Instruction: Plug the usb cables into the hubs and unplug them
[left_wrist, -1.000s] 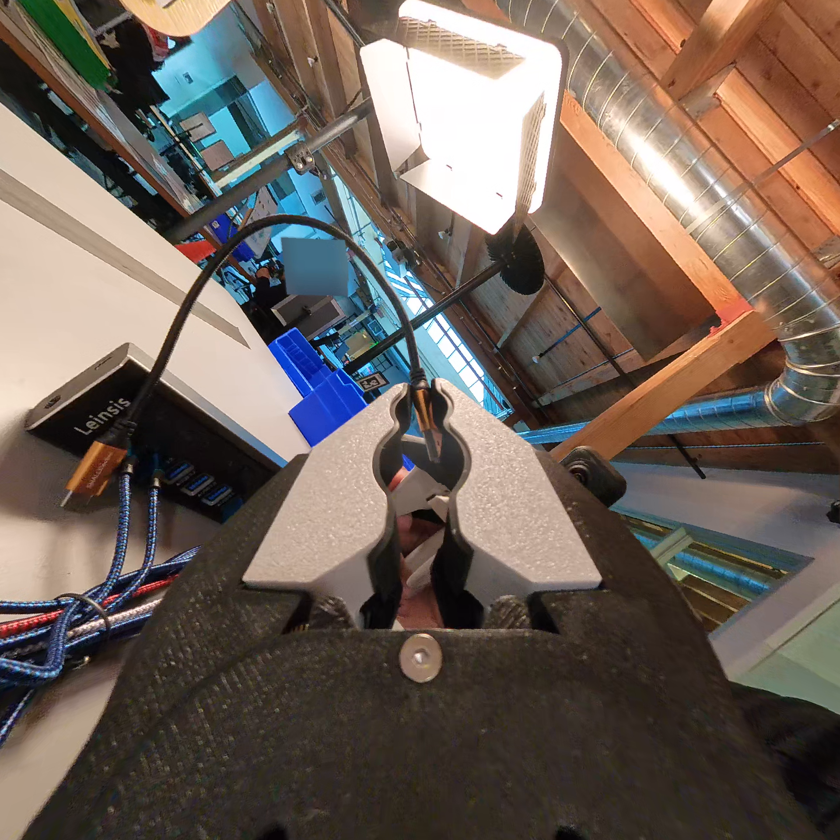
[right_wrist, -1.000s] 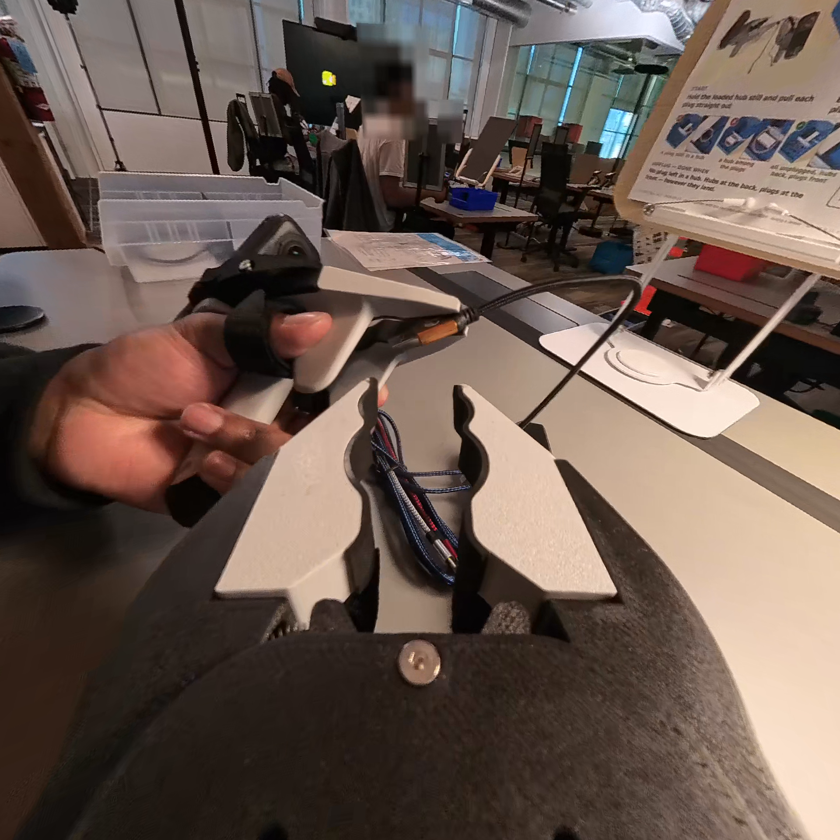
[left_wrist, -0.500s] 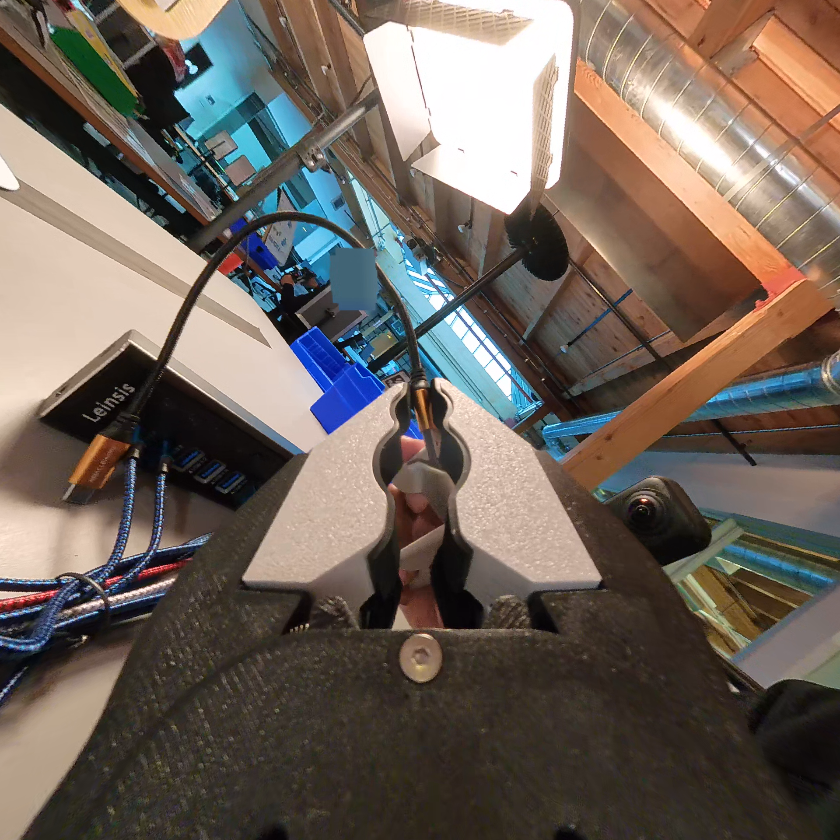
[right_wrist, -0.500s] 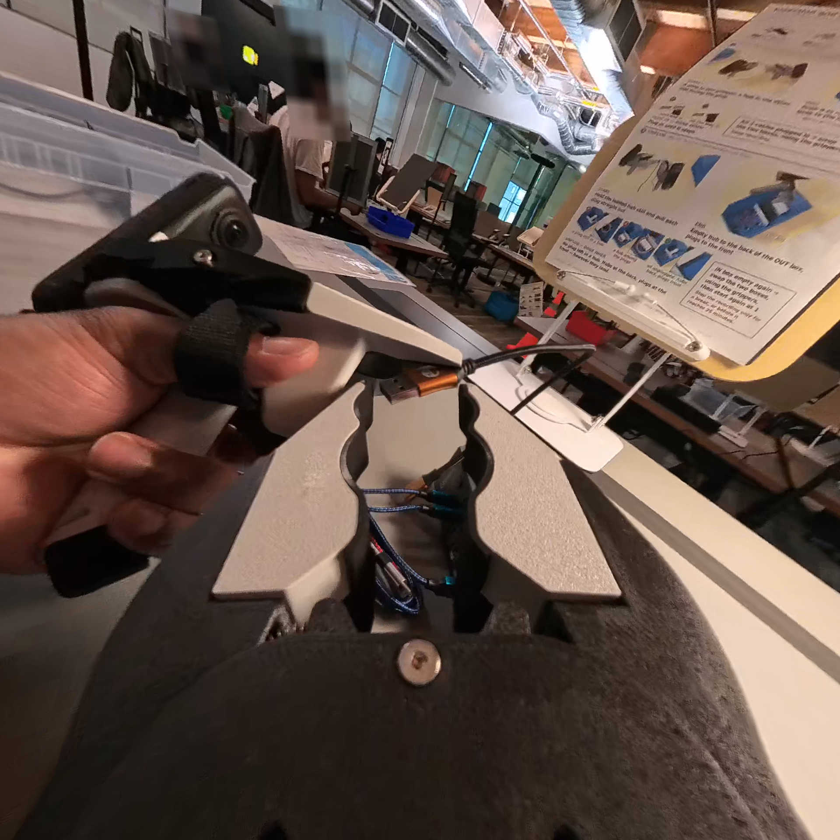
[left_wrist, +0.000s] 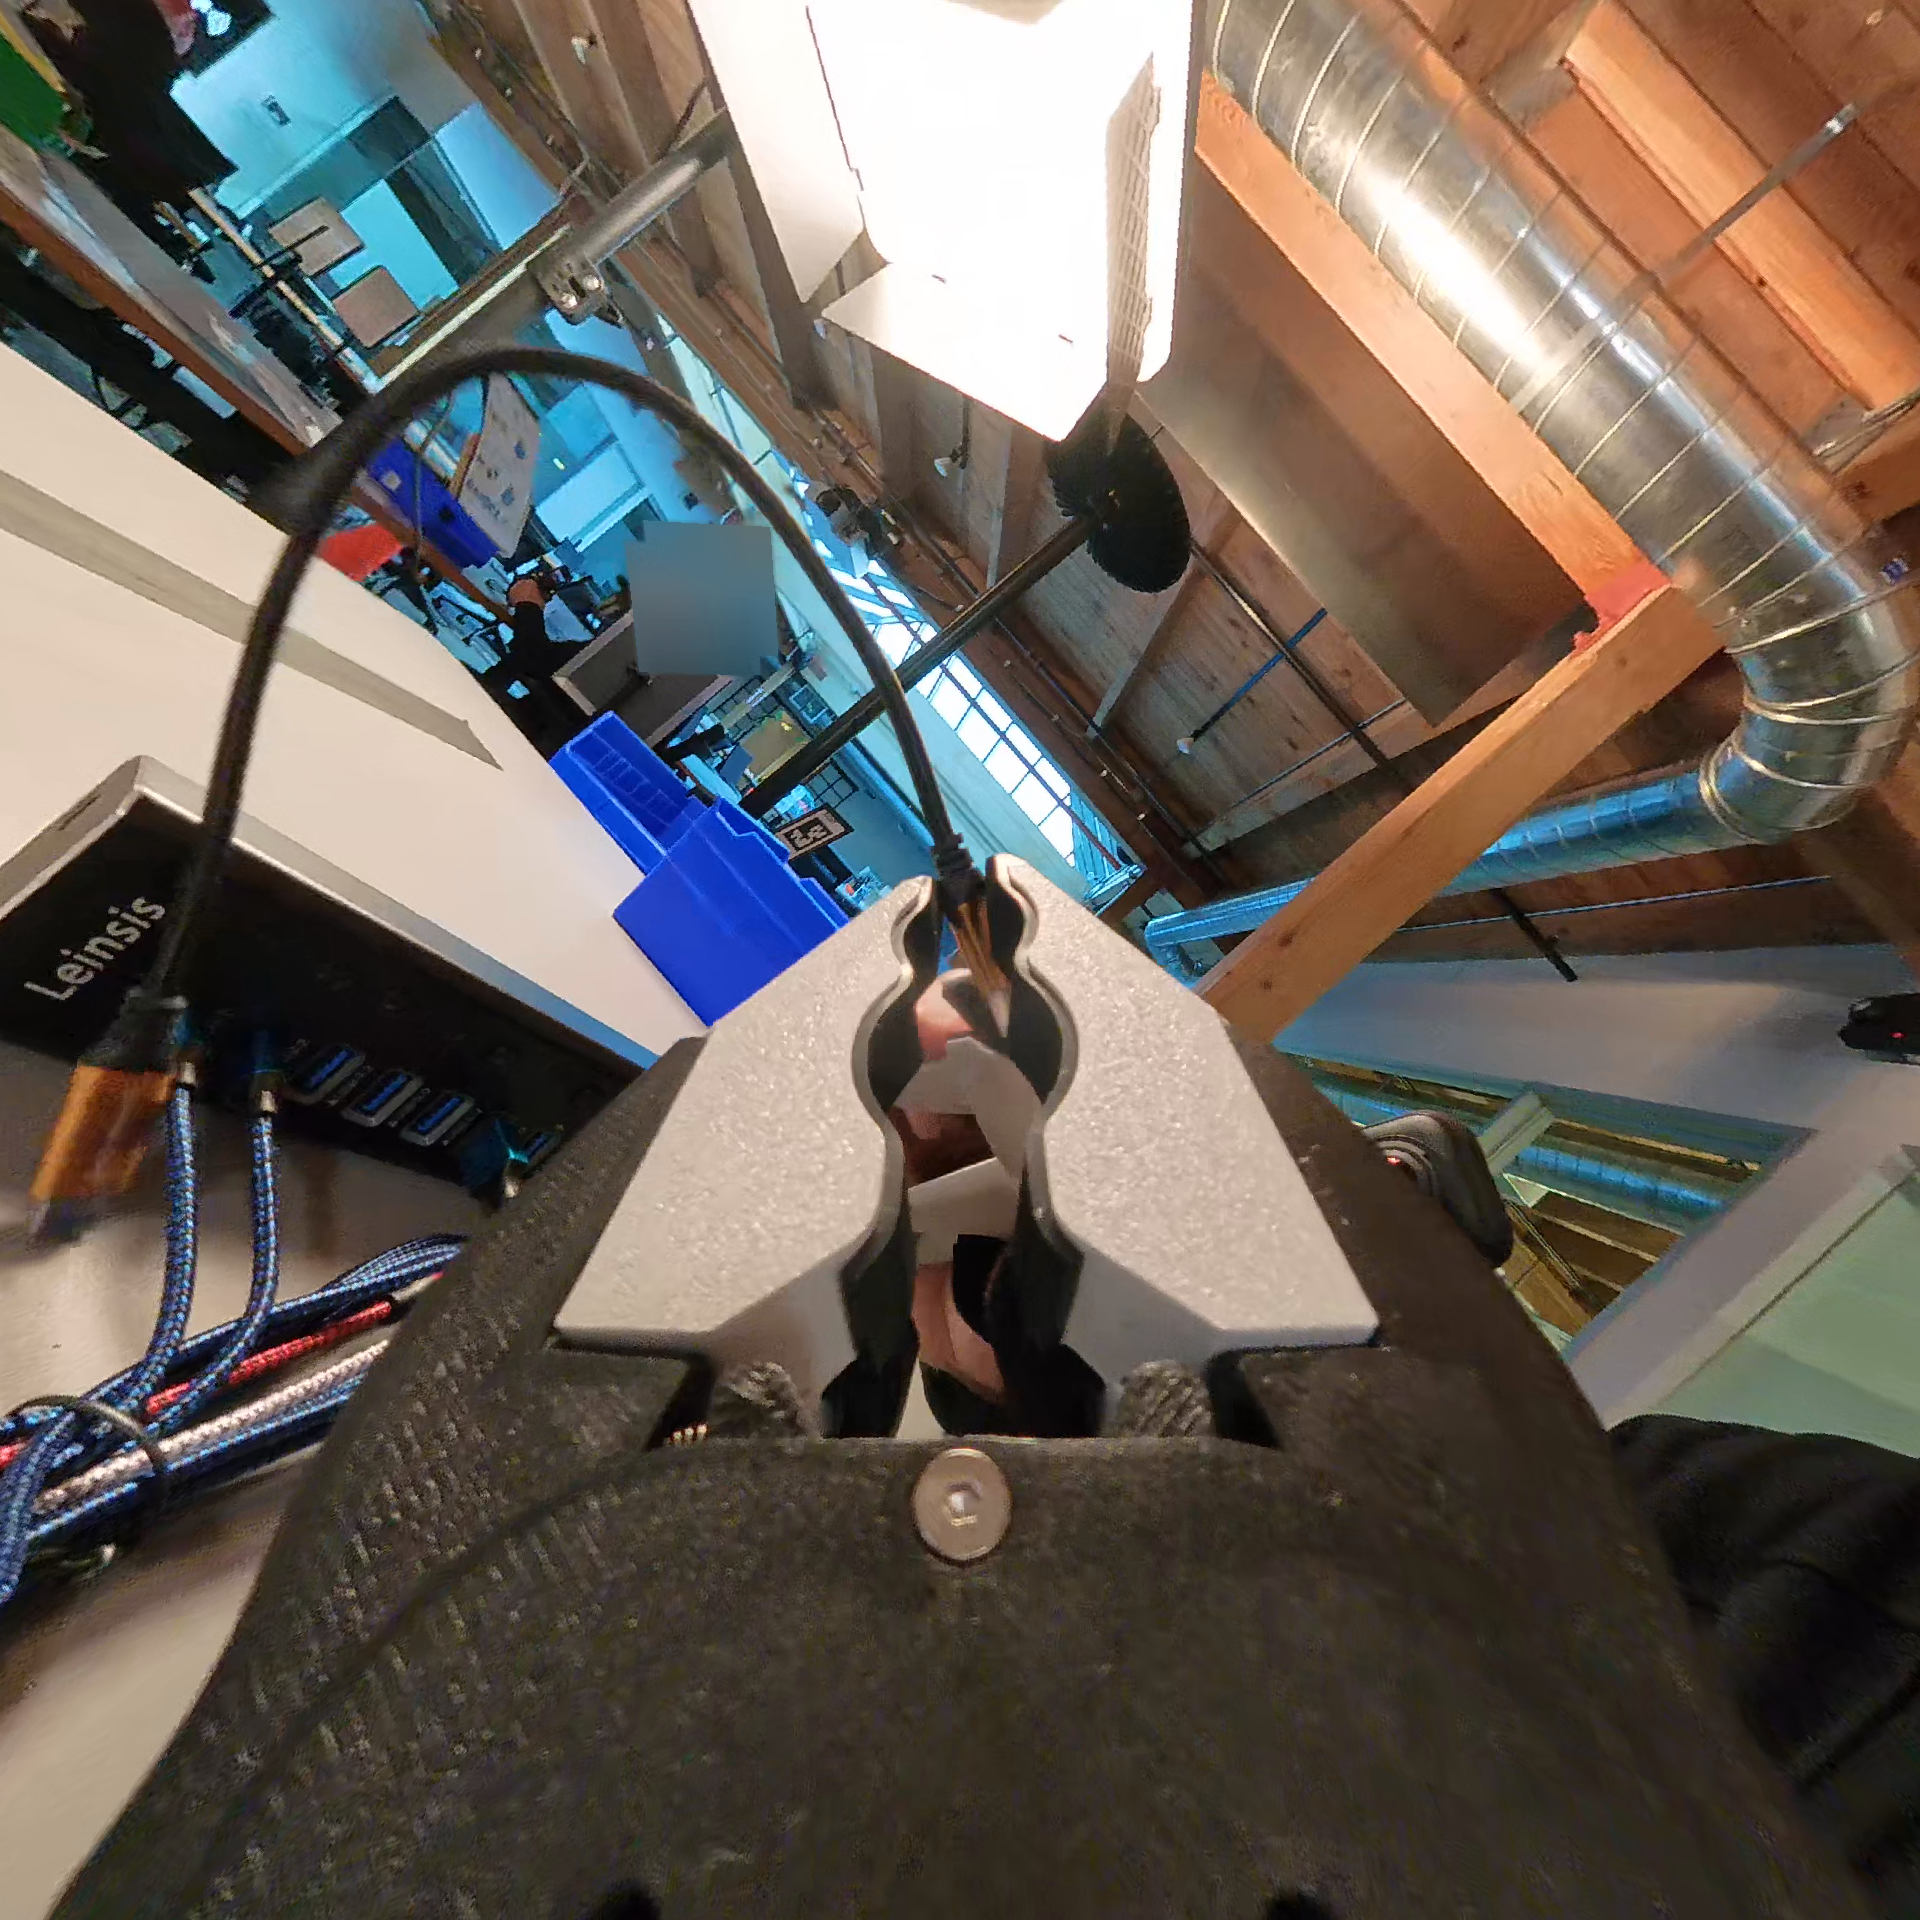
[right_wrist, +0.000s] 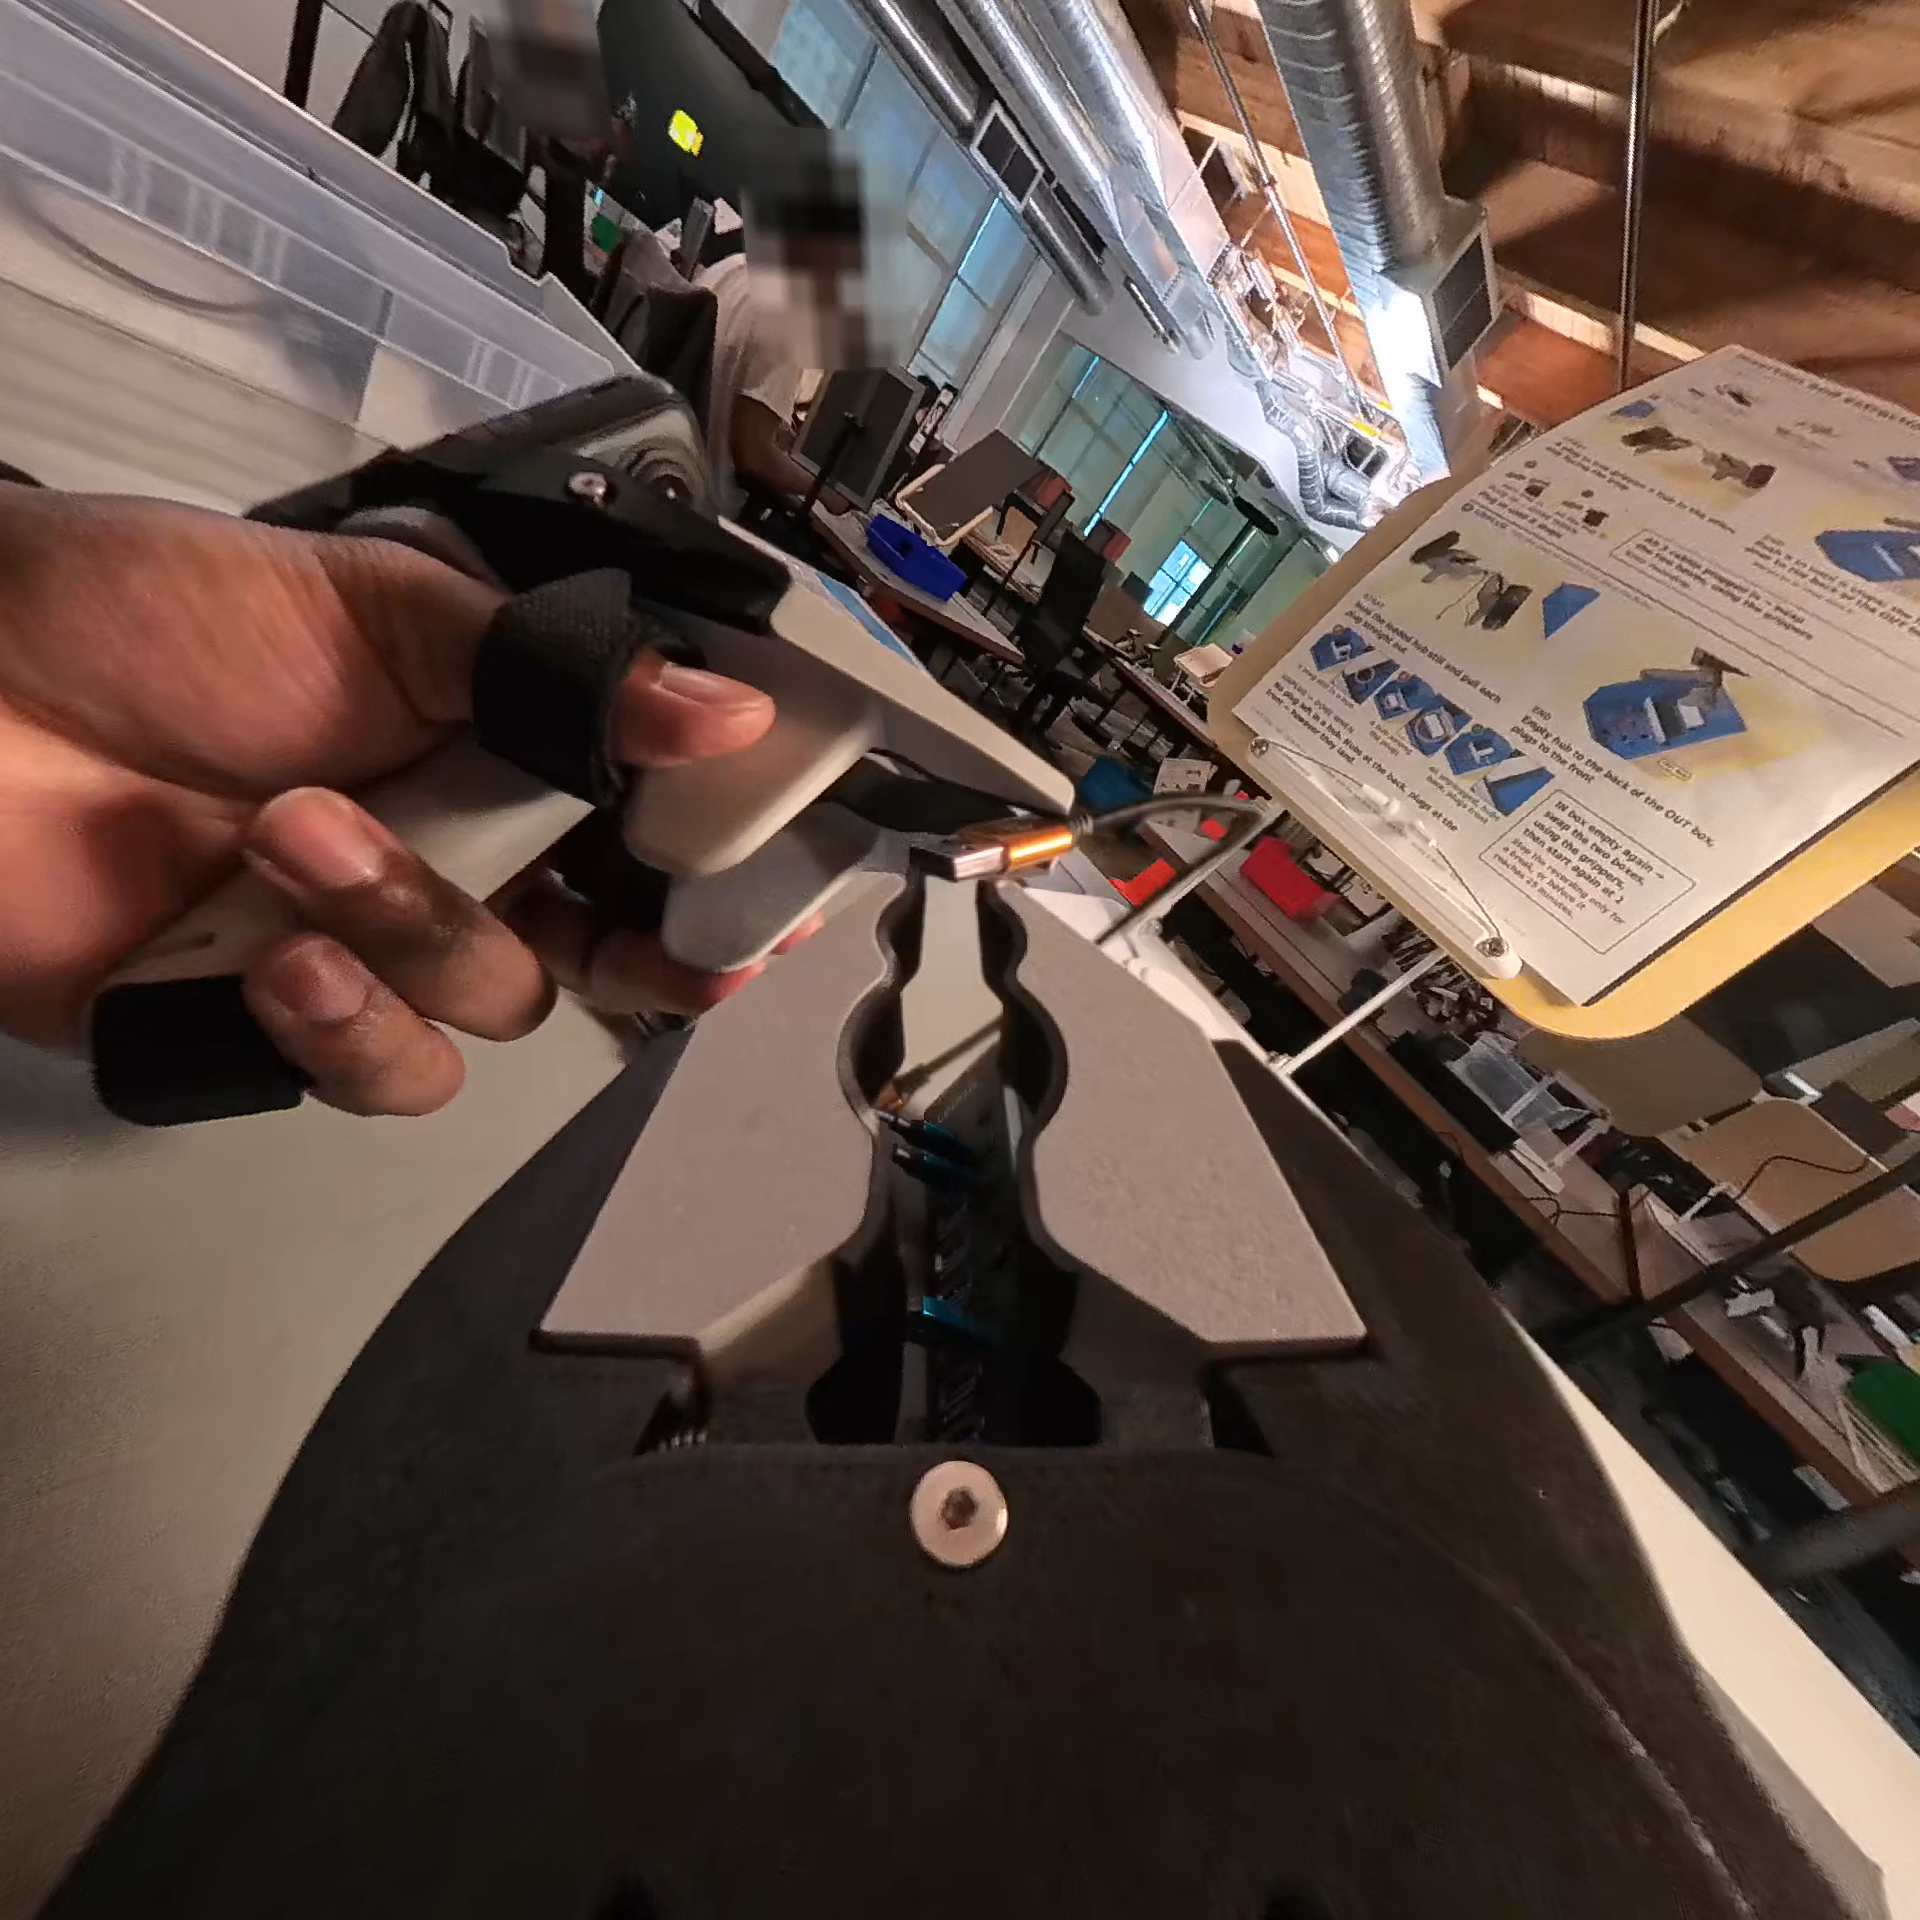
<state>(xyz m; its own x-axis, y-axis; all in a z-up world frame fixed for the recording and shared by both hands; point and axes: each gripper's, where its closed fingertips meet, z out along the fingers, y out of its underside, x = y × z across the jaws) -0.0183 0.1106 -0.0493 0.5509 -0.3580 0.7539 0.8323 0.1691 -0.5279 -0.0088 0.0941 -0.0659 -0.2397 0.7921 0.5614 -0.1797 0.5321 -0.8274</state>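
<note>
Left gripper (left_wrist: 971, 914) pinches orange USB plug (right_wrist: 987, 854), lifted above the hub (left_wrist: 260, 966) on the desk (left_wrist: 343, 748); right gripper (right_wrist: 951, 914) parted, empty, just below plug; hand over squarely, then align with hub port.

Timber ceiling (left_wrist: 1455, 343), silver ducts (left_wrist: 1621, 343), bright lamp (left_wrist: 987, 187), far windows (right_wrist: 1091, 436).

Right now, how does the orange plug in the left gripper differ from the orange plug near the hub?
The held plug is clamped in the left gripper, up in the air; the loose plug rests low by the black hub, with no gripper on it. The held plug looks sharp, the loose plug blurred. Both are orange, end one black cable, and sit in no port.
</note>
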